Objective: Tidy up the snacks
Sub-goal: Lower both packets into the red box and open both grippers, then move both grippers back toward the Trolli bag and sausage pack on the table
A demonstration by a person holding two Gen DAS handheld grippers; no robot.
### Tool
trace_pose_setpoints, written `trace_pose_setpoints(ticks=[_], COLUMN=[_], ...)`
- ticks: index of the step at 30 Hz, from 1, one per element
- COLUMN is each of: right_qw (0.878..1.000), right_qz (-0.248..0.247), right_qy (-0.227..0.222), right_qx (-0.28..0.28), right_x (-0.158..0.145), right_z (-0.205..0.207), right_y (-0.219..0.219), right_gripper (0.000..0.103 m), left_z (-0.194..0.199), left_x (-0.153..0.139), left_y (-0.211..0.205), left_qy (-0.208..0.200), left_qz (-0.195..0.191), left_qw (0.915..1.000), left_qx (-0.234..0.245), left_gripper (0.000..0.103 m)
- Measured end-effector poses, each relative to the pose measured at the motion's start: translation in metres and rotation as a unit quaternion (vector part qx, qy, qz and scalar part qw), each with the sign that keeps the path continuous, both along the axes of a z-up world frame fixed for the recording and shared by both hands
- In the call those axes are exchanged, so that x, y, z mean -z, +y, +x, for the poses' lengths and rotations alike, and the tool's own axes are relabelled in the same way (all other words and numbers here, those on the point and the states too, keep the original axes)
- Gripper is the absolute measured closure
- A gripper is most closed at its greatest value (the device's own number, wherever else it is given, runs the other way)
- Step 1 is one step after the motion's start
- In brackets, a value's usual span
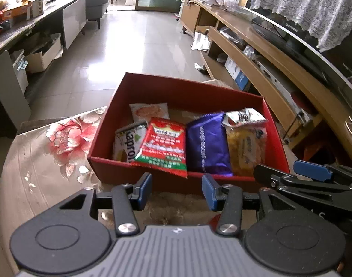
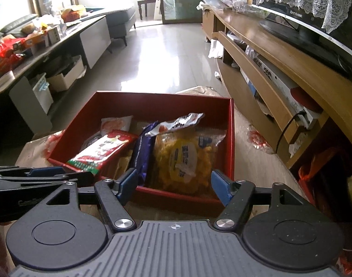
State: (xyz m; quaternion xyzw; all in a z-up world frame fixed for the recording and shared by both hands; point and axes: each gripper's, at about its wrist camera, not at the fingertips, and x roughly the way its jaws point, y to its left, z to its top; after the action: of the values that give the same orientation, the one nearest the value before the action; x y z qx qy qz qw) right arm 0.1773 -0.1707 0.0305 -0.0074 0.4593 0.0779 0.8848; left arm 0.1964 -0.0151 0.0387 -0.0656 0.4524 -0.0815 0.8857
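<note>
Left wrist view: my left claw (image 1: 177,190) hangs apart and empty at 6 o'clock, the red box (image 1: 153,87) of snack packets ahead at 12; my right claw (image 2: 174,185) likewise spread, empty.

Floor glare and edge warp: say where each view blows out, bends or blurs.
Left wrist view: the floor glares white from the far window, the TV stand bows with fisheye, and the corners go black. Right wrist view: a white glare patch on the floor just beyond the red box; the yellow bag looks soft.
</note>
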Motion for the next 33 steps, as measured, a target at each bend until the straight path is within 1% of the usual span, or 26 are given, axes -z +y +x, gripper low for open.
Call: trace_pose_setpoints(ticks=[9, 19, 22, 27, 31, 33], right_qw=[1.0, 1.0, 0.999, 0.999, 0.997, 0.996], right_qz=[0.003, 0.011, 0.012, 0.001, 0.015, 0.013], right_qy=[0.007, 0.021, 0.032, 0.052, 0.079, 0.092], right_qx=[0.007, 0.013, 0.01, 0.004, -0.001, -0.007], right_x=[-0.001, 0.002, 0.006, 0.017, 0.026, 0.031], right_z=[-0.024, -0.052, -0.061, -0.076, -0.087, -0.093], right_y=[-0.005, -0.006, -0.003, 0.007, 0.012, 0.018], right_gripper=[0.026, 0.026, 0.026, 0.026, 0.025, 0.022], left_z=[-0.021, -0.046, -0.056, -0.069, -0.079, -0.081], left_x=[0.003, 0.009, 0.014, 0.026, 0.029, 0.028], left_y=[-0.007, -0.002, 0.002, 0.009, 0.023, 0.031], left_qy=[0.004, 0.014, 0.018, 0.038, 0.045, 0.044], left_qz=[0.008, 0.02, 0.029, 0.043, 0.037, 0.034], left_qw=[0.9998, 0.9993, 0.999, 0.9977, 0.9978, 0.9981], left_qx=[0.017, 0.029, 0.03, 0.036, 0.032, 0.025], left_gripper=[0.053, 0.053, 0.053, 0.053, 0.053, 0.053])
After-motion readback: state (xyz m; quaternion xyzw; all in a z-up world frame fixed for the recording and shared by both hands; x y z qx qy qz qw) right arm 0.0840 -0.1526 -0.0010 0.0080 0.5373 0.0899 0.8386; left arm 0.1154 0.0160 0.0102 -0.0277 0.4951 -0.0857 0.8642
